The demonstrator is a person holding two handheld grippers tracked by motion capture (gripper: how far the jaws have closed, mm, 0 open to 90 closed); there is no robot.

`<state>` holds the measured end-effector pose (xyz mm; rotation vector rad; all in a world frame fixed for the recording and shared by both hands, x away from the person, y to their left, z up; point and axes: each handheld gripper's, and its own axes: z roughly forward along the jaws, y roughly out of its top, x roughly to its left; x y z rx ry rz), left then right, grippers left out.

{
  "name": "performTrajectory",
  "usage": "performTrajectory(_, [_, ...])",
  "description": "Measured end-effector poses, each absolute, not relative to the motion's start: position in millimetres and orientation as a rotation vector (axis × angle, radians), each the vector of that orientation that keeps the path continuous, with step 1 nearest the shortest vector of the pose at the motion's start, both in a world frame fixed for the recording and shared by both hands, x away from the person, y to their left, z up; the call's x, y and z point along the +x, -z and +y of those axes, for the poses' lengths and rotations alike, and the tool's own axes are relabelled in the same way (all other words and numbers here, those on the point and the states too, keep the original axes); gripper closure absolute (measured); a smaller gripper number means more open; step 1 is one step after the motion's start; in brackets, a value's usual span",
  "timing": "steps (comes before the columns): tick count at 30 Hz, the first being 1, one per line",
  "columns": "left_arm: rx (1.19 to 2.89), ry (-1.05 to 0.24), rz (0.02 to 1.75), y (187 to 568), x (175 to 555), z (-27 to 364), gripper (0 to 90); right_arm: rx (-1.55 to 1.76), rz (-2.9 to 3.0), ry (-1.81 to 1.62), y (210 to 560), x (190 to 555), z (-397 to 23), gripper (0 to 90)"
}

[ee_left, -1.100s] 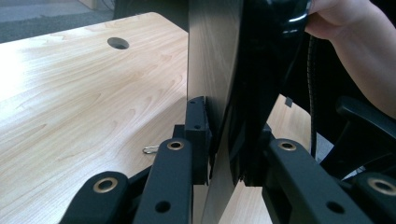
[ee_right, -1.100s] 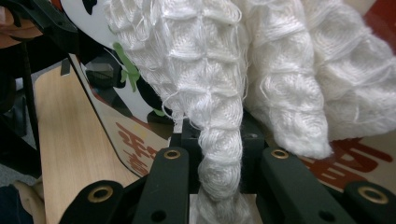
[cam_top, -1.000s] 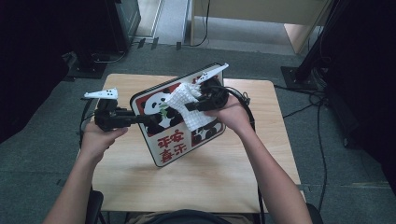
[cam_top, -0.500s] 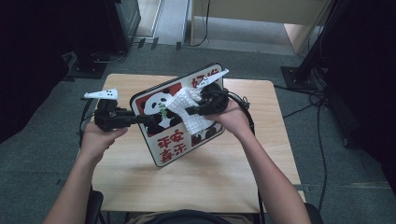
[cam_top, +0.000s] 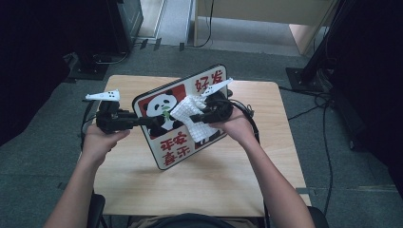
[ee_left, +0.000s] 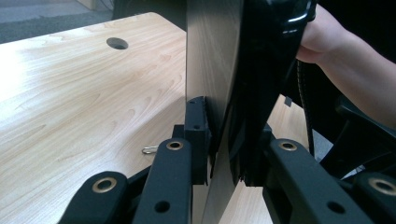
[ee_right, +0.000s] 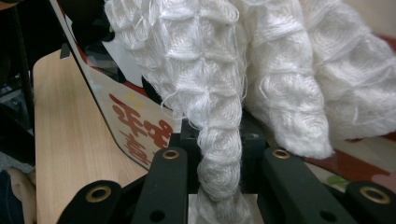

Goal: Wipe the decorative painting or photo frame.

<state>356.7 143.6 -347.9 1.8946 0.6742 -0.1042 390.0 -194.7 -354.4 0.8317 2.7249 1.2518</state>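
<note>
Reaching in from the bottom of the high view, the person's two forearms angle up toward the middle of the table, a light wood top with a round cable hole near its far side, standing on grey carpet among dark equipment and trailing cables. Tilted up off the table between the hands is the panda board, a flat wood-backed panel with a black rim, a panda picture and red characters on its face, its lower corner near the tabletop. The left gripper, held level at the left, has its jaws pinching the board's left edge; in the left gripper view the pads press on the wood back and the black front of the panel. The right gripper, held level from the right with the hand behind it, has its jaws pinching a white waffle-weave cloth, which lies bunched against the board's face over the panda; in the right gripper view a twisted fold of cloth is clamped between the pads. A small metal clip lies on the table behind the board.
</note>
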Motion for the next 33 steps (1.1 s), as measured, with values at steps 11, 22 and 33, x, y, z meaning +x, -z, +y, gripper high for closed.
performTrajectory(11, [1.891, 0.097, 0.675, 348, 357, 144, 77.4, 0.840, 2.738, -1.252, 371, 386, -197, 78.0])
performTrajectory(22, [1.889, 0.099, 0.673, 348, 356, 144, 77.3, 0.855, 2.756, -1.241, 387, 382, -198, 78.1])
performTrajectory(33, [1.890, 0.095, 0.667, 348, 356, 144, 77.2, 0.857, 2.766, -1.230, 406, 378, -202, 78.0])
